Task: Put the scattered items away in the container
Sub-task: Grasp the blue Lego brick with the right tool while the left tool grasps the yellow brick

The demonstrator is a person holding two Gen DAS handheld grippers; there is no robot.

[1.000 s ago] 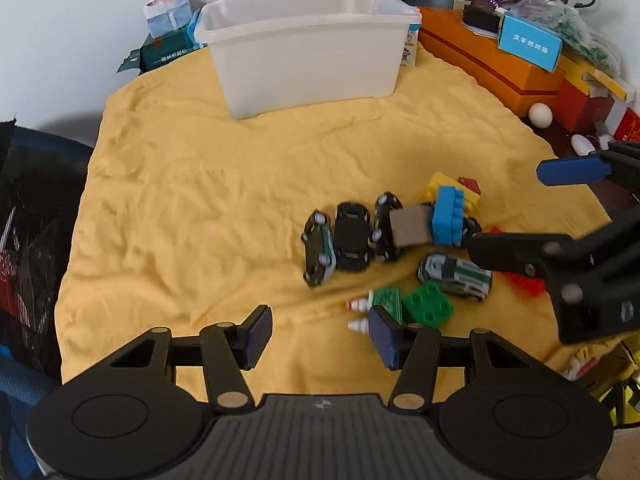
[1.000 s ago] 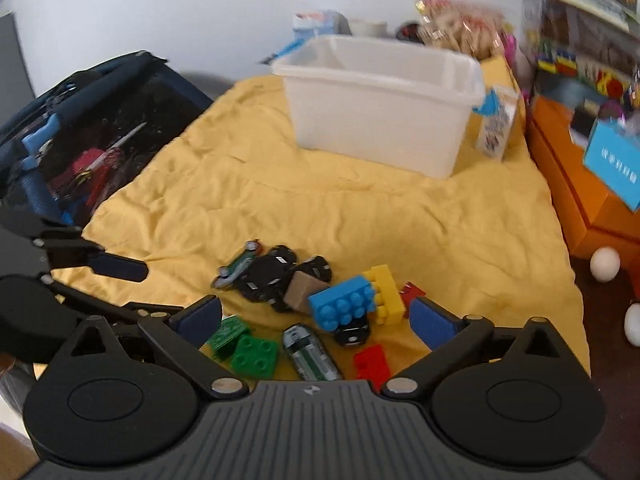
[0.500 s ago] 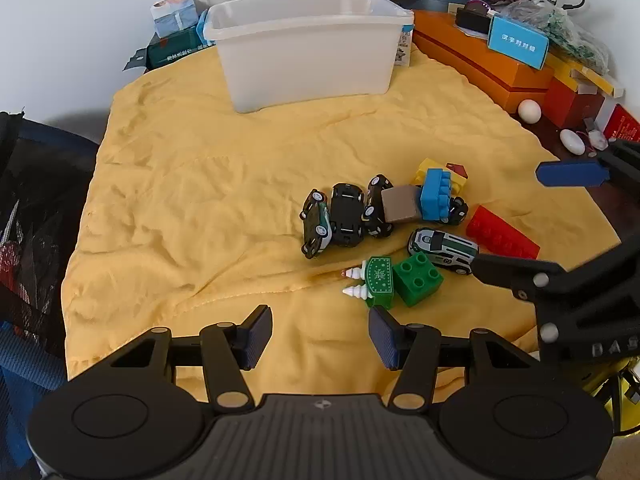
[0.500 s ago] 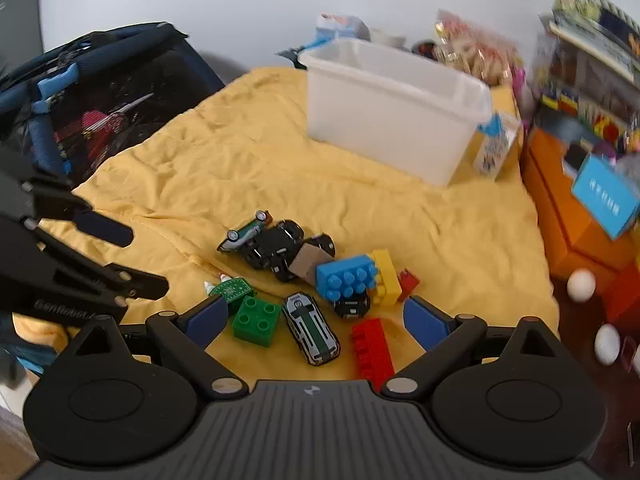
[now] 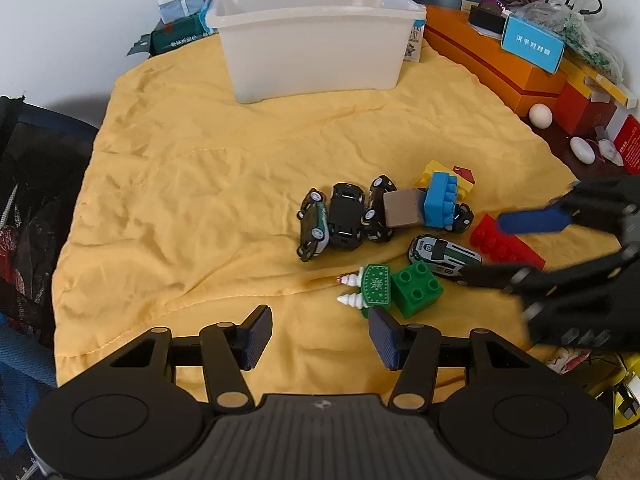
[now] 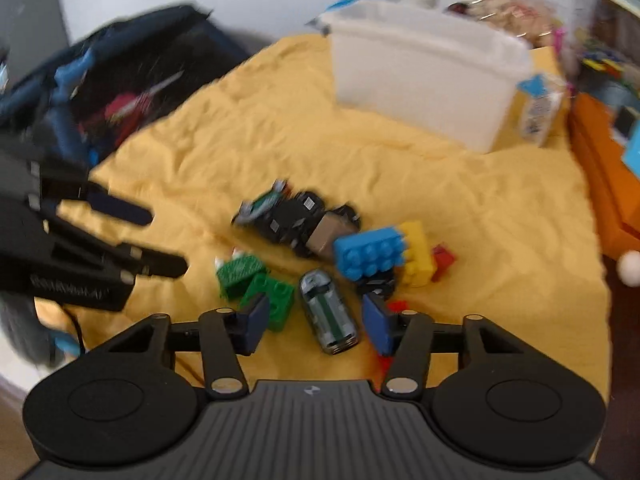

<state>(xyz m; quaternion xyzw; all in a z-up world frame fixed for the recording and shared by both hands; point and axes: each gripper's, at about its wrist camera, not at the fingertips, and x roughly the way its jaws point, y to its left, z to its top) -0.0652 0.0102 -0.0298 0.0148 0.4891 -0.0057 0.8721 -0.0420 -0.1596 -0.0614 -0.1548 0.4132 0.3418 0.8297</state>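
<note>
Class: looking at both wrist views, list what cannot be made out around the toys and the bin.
- Bin contents: both views, its wall hides the inside.
- Red brick: left view, right claw covers part; right view, mostly behind a pad.
- Black cars: right view, blurred.
- Whether right claw touches the silver car: unclear.

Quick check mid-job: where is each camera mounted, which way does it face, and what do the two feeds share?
Left wrist: on the left gripper, facing forward and down over the yellow cloth toward the white bin; the right gripper enters at right.
Right wrist: on the right gripper, jaws just been closing around the white-green car, not yet touching; the left gripper shows at left.
Shared: bin, cloth, toy pile, green brick.
</note>
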